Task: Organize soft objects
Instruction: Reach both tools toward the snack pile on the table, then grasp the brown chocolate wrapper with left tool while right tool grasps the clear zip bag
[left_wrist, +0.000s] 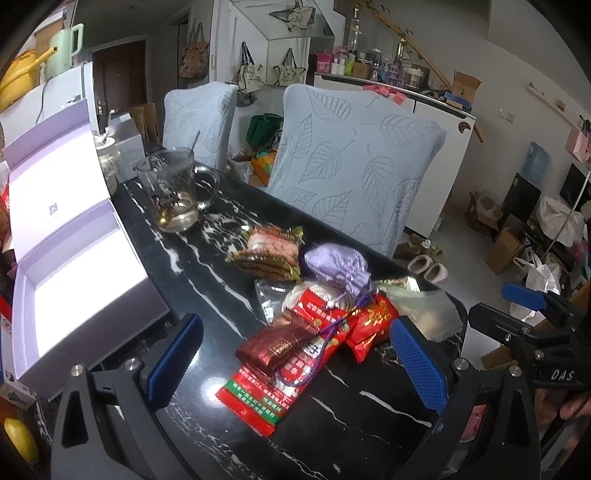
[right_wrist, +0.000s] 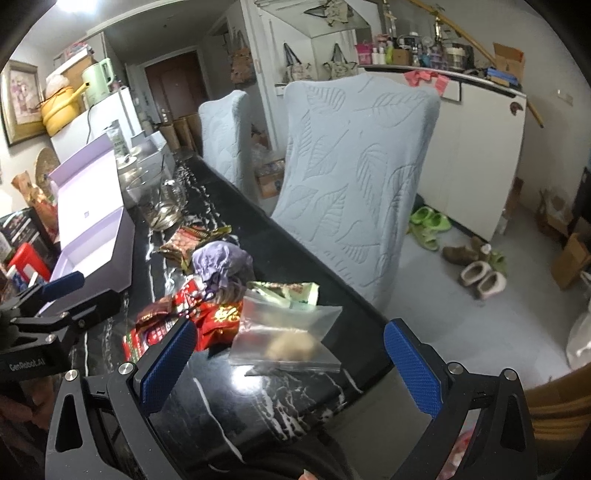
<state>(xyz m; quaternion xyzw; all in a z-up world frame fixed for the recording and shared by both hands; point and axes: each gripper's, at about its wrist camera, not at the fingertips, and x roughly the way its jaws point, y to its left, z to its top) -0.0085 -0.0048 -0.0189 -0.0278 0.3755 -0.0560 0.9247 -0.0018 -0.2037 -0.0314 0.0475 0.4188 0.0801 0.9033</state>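
Note:
A heap of soft packets lies on the black marble table (left_wrist: 207, 295). It holds red snack packets (left_wrist: 295, 350) (right_wrist: 218, 321), a lilac drawstring pouch (left_wrist: 338, 269) (right_wrist: 221, 264), a brown-green packet (left_wrist: 269, 251) (right_wrist: 184, 240), a pale green packet (right_wrist: 288, 291) and a clear zip bag (left_wrist: 428, 314) (right_wrist: 288, 332). My left gripper (left_wrist: 295, 360) is open, low over the red packets, holding nothing. My right gripper (right_wrist: 290, 365) is open and empty, just short of the zip bag near the table's end. An open lilac box (left_wrist: 85, 266) (right_wrist: 92, 236) sits to the left.
A glass mug (left_wrist: 173, 192) (right_wrist: 162, 206) with a spoon stands beyond the heap. Two pale blue covered chairs (left_wrist: 351, 173) (right_wrist: 354, 177) line the table's far side. The table corner (right_wrist: 369, 365) drops off to the floor with slippers (right_wrist: 480, 277) and boxes. Clutter lies left of the lilac box.

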